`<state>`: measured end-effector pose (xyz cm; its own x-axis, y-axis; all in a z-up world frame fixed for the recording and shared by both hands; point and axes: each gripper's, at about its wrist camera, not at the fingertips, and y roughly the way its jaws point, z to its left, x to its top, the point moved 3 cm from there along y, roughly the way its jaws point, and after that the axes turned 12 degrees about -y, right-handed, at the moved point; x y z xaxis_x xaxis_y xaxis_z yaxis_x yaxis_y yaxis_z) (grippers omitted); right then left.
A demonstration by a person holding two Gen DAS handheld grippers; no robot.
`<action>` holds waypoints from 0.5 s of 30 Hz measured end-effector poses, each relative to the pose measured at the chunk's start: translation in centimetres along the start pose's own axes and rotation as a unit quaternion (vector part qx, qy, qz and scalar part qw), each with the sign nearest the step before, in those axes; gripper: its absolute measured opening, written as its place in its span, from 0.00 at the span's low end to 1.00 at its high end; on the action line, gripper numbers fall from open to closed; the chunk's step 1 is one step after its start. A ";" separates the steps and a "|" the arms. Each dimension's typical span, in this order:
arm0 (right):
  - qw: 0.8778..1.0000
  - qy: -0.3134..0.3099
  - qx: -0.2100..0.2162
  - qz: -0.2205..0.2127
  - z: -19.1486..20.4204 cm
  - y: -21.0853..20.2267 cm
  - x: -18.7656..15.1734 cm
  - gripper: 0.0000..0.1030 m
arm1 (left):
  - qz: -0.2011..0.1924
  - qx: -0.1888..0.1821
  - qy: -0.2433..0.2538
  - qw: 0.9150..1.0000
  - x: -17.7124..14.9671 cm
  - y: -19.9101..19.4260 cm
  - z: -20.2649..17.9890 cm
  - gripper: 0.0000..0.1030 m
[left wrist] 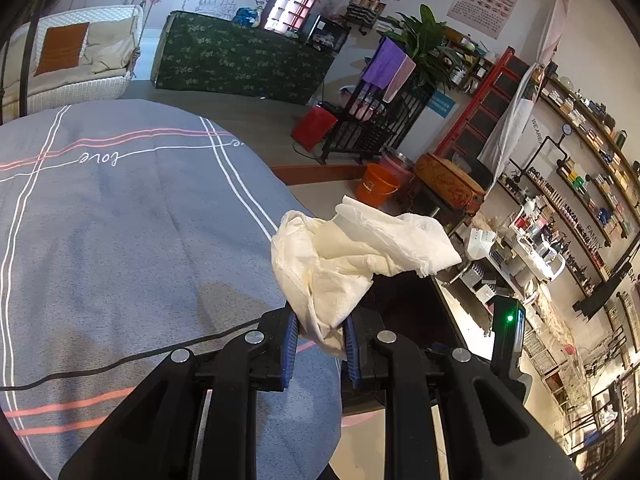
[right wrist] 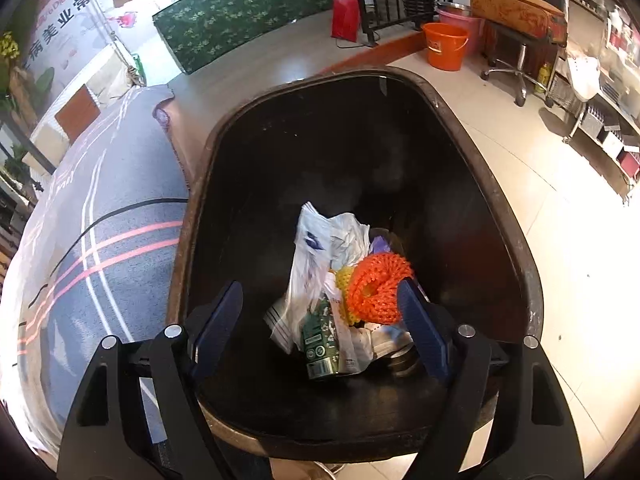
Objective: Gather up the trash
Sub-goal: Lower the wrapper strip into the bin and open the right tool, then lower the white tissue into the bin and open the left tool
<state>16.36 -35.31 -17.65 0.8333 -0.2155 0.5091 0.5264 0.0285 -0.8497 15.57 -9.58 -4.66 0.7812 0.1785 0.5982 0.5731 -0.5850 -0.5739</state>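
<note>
The left gripper (left wrist: 320,336) is clamped on a crumpled tissue (left wrist: 352,256), past the edge of the grey cloth (left wrist: 120,220). The right gripper (right wrist: 320,316) stands wide apart over the dark bin (right wrist: 532,280); an orange net (right wrist: 376,292) touches its right finger, above the other trash (right wrist: 320,280). Bare floor (right wrist: 560,184) lies right of the rim.

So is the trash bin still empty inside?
No, the trash bin already holds an orange net, a green can and plastic wrappers.
</note>
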 end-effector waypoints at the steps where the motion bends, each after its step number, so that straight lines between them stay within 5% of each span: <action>1: 1.000 0.004 0.002 -0.001 -0.1 -0.1 0.0 0.77 | 0.002 -0.002 0.000 1.000 0.0 0.1 -0.1 0.20; 15: 0.997 0.032 -0.015 -0.062 -1.7 -4.7 1.2 0.83 | 0.064 -0.035 0.054 0.996 -2.5 3.8 -4.3 0.20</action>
<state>14.57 -37.39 -13.29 0.7495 -0.2766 0.6015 0.6184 -0.0316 -0.7852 14.75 -15.68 -5.95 0.8138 0.0149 0.5809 0.4487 -0.6514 -0.6119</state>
